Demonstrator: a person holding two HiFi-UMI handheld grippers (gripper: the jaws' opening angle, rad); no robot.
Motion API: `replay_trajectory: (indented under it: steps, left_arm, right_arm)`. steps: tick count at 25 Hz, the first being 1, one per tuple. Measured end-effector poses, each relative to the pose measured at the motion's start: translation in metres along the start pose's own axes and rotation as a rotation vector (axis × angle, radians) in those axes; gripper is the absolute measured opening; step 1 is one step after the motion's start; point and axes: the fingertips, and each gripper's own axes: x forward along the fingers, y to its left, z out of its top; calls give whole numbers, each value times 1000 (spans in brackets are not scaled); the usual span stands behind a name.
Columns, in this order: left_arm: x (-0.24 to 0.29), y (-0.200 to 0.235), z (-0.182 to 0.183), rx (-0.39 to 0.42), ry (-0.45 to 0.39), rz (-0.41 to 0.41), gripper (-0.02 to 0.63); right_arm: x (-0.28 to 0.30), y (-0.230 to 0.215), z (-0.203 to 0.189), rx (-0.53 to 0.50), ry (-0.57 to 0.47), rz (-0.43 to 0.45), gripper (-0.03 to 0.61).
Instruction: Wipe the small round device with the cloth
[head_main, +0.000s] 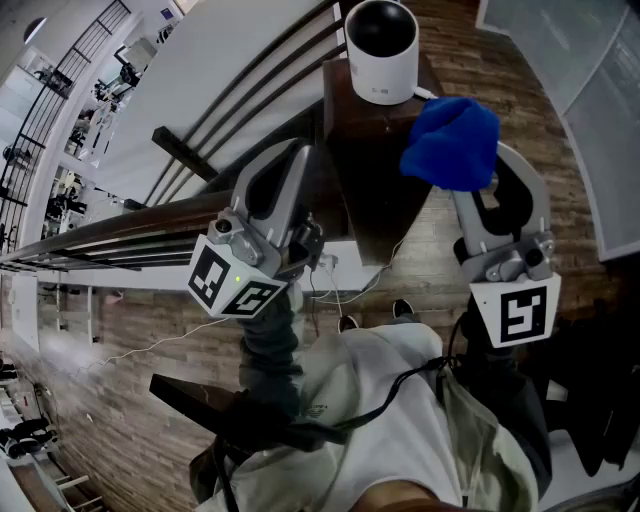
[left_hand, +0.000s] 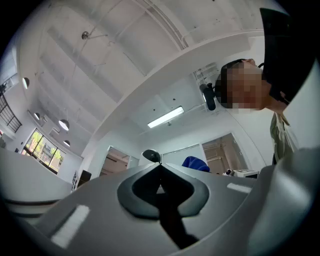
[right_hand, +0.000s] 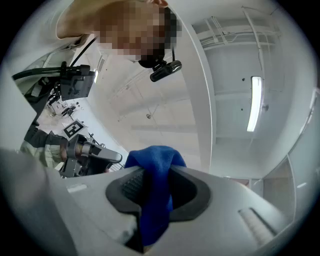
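The small round device (head_main: 381, 50), a white cylinder with a black top, stands on a dark stand (head_main: 372, 170) at the top of the head view. Both grippers are held up, apart from it, and their own views look at the ceiling. My right gripper (head_main: 468, 172) is shut on a blue cloth (head_main: 452, 140), which bunches over its tips and hangs down between the jaws (right_hand: 155, 200). My left gripper (head_main: 297, 155) is shut with nothing in it; its jaws meet at the tip (left_hand: 160, 165). The cloth (left_hand: 196, 163) shows small past the left jaws.
A wooden floor (head_main: 520, 90) lies below, with white cables (head_main: 350, 290) trailing by the person's feet. Dark railing bars (head_main: 120, 240) run along the left. A pale panel (head_main: 580, 60) sits at the top right. The left gripper (right_hand: 92, 157) shows in the right gripper view.
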Motion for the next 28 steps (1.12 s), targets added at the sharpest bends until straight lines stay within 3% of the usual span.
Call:
replay_trajectory:
  steps: [9,13,19,23,28]
  left_arm:
    - [2,3,-4,1,2,29,3]
    - [0,-1,-8,2,3,46,3]
    - [-5,-6,-12,2,1,83,3]
    - [-8,-11,-16,3,4,98,3]
    - [-15,-13,-13,10,3,135,3]
  right_arm:
    - [-8,-1,-14,2,29,29,100]
    - [-8,-20,-3,-25,-24,25,100]
    - [45,-75,47,-282,-135,-7,100]
    - [102,-64,46,-403,-117,93,100]
    - [94,-19,5,-374,15,241,98]
